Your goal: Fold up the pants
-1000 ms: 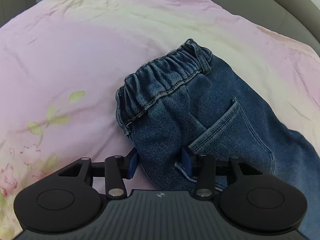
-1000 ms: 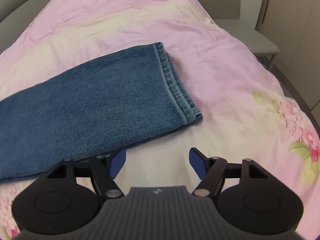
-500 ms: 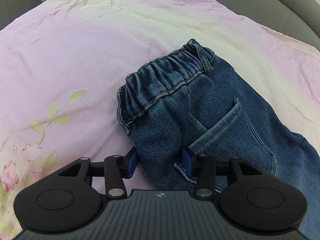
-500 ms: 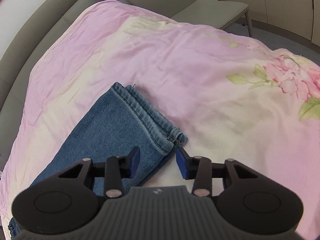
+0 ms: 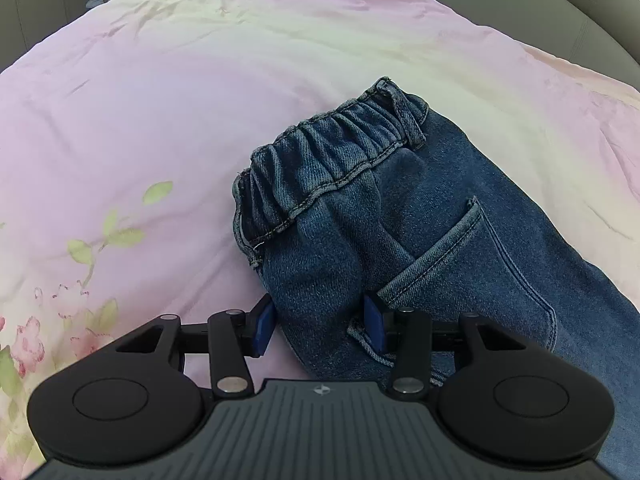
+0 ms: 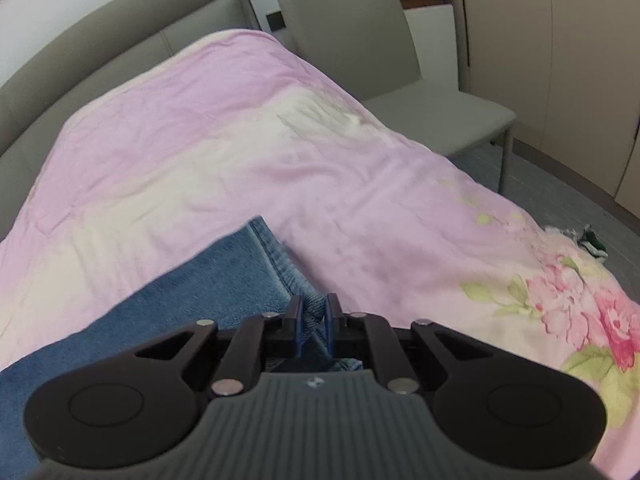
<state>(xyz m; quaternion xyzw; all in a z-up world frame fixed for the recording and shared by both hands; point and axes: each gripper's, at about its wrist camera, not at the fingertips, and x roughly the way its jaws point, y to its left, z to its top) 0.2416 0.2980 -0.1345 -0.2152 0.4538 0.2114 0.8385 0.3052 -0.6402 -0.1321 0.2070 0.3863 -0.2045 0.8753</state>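
Pants (image 6: 168,312) hem blurred; right gripper (image 6: 313,322) pinching it.

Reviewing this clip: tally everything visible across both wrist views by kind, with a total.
Jeans: 1
Grippers: 2, the left gripper and the right gripper
Floral bedspread: 1
Padded headboard: 1
Grey chair: 1
Green and white item on the floor, too small to identify: 1
Total: 7

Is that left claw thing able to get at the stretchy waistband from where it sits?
Probably yes. The left gripper sits open astride the pants near the pocket, and nothing lies between it and the waistband ahead.
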